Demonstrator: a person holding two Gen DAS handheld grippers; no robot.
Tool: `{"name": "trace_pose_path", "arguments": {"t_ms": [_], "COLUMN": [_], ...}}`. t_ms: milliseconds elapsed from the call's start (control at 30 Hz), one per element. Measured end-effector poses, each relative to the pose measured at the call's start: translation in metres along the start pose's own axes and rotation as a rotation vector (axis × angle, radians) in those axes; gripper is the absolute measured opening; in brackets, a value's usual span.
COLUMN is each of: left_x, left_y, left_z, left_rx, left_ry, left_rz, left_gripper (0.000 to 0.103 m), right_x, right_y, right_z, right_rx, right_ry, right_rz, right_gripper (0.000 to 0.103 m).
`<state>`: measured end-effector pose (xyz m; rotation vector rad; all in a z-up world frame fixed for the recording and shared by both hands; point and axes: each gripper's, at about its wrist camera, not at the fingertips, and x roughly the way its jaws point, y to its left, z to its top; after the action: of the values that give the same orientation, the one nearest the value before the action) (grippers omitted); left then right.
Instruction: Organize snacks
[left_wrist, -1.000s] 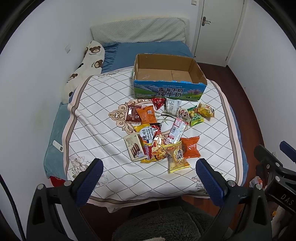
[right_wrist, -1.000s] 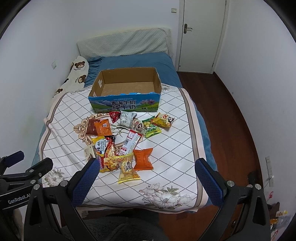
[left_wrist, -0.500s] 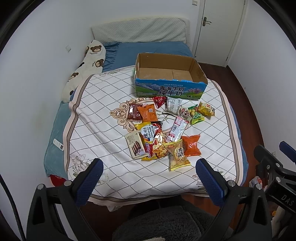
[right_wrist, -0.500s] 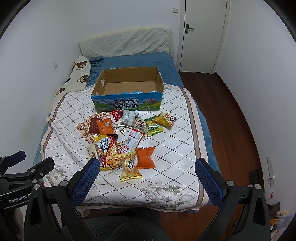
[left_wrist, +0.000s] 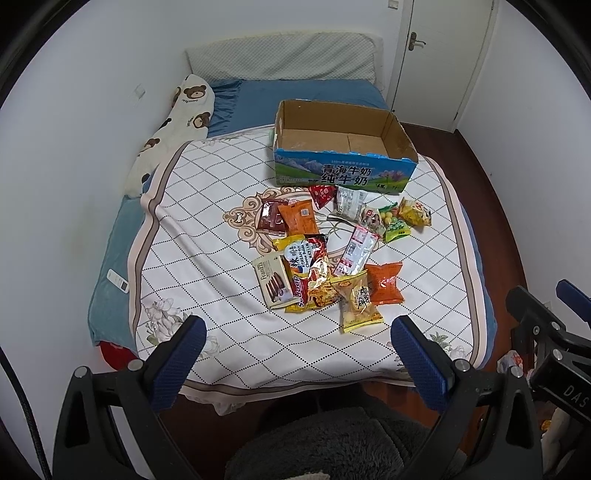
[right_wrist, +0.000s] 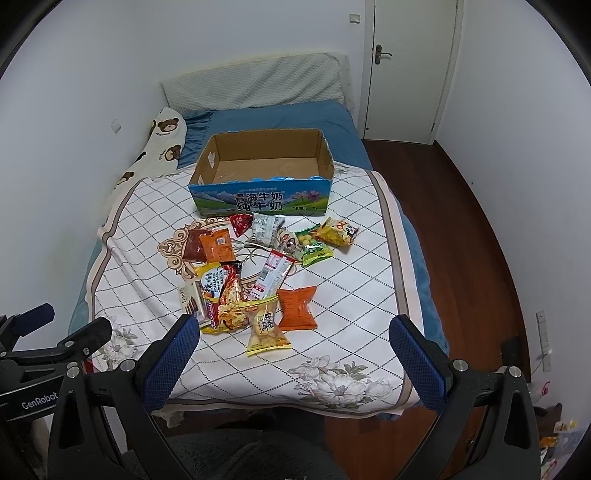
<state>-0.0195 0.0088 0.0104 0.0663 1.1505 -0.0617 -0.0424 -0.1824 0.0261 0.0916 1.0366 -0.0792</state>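
Note:
Several snack packets lie scattered on a checked bedspread (left_wrist: 207, 236), among them a yellow bag (left_wrist: 360, 301) (right_wrist: 266, 326) and an orange bag (left_wrist: 384, 282) (right_wrist: 297, 308) nearest me. Behind them stands an empty cardboard box (left_wrist: 343, 173) (right_wrist: 258, 199) with a blue printed front. My left gripper (left_wrist: 295, 334) is open, held above the foot of the bed, nothing between its fingers. My right gripper (right_wrist: 293, 334) is open too, level with the bed's near edge, short of the yellow bag.
A bear-print pillow (left_wrist: 177, 122) and a grey pillow (left_wrist: 284, 55) lie at the head of the bed. White walls close in on the left. Wooden floor (right_wrist: 461, 221) runs along the right side toward a white door (right_wrist: 410, 66). A remote (left_wrist: 117, 280) rests on the blue blanket edge.
Both cameras have drifted slightly; the bed and snacks sit a little higher and smaller in view. Nothing on the bed has moved, and both grippers stay open.

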Motion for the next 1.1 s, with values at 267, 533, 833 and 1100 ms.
{"name": "trace_pose_path", "arguments": {"t_ms": [267, 533, 833, 1100], "left_x": [0.0, -0.001, 0.009, 0.087], "left_y": [0.001, 0.003, 0.008, 0.046], "left_z": [-0.002, -0.006, -0.006, 0.011], "left_rx": [-0.001, -0.004, -0.023, -0.097], "left_ry": [0.0, 0.001, 0.017, 0.125], "left_rz": [-0.001, -0.005, 0.002, 0.068], "left_gripper": [0.102, 0.102, 0.102, 0.102], "right_x": [-0.001, -0.002, 0.004, 0.067], "right_y": [0.0, 0.001, 0.0, -0.004], "right_z": [-0.001, -0.002, -0.004, 0.001], "right_rx": [0.002, 0.004, 0.025, 0.088], "right_ry": [-0.003, 0.0, 0.014, 0.097], "right_rz": [-0.001, 0.006, 0.026, 0.083], "right_gripper": [0.103, 0.103, 0.103, 0.103]}}
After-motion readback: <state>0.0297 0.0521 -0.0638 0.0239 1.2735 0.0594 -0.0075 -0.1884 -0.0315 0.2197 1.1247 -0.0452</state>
